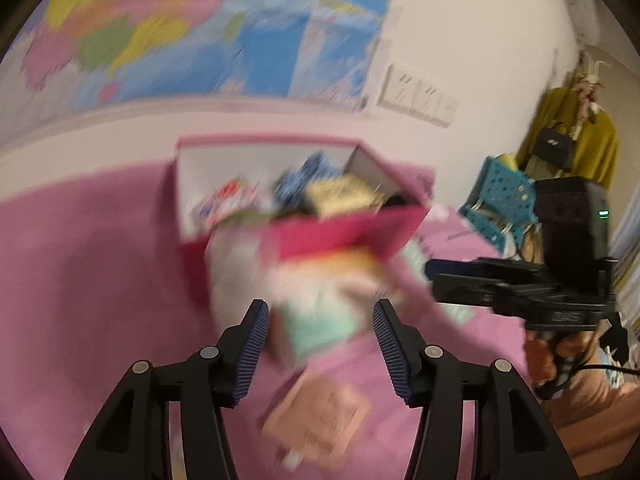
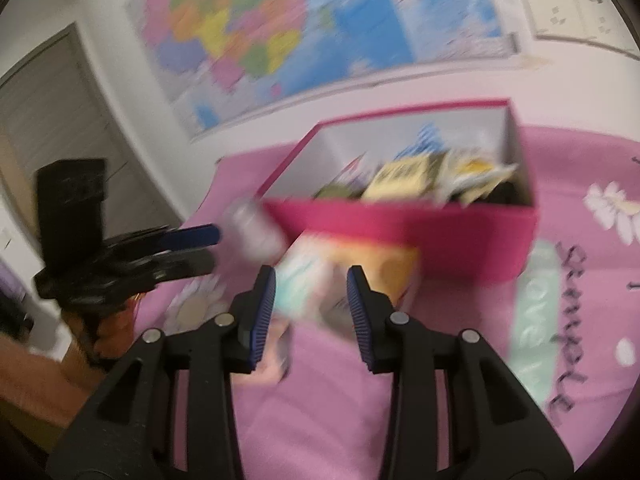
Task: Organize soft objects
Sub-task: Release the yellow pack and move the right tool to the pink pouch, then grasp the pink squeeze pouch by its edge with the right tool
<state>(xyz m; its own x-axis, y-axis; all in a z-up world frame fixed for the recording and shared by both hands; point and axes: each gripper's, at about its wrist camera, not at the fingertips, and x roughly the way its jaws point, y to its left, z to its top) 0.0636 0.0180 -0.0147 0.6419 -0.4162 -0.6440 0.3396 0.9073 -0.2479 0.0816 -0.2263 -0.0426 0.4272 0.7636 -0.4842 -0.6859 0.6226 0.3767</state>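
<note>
left wrist view, blurred by motion: the left gripper stands with its blue pads apart, nothing pressed between them. beyond them, a soft pastel packet in mint, white and yellow lies on the pink bedspread, against the front of an open red box holding other soft packets. a peach packet lies below the pads. the right gripper also stands parted, empty, with that pastel packet just beyond its tips. a colourful map hangs behind.
</note>
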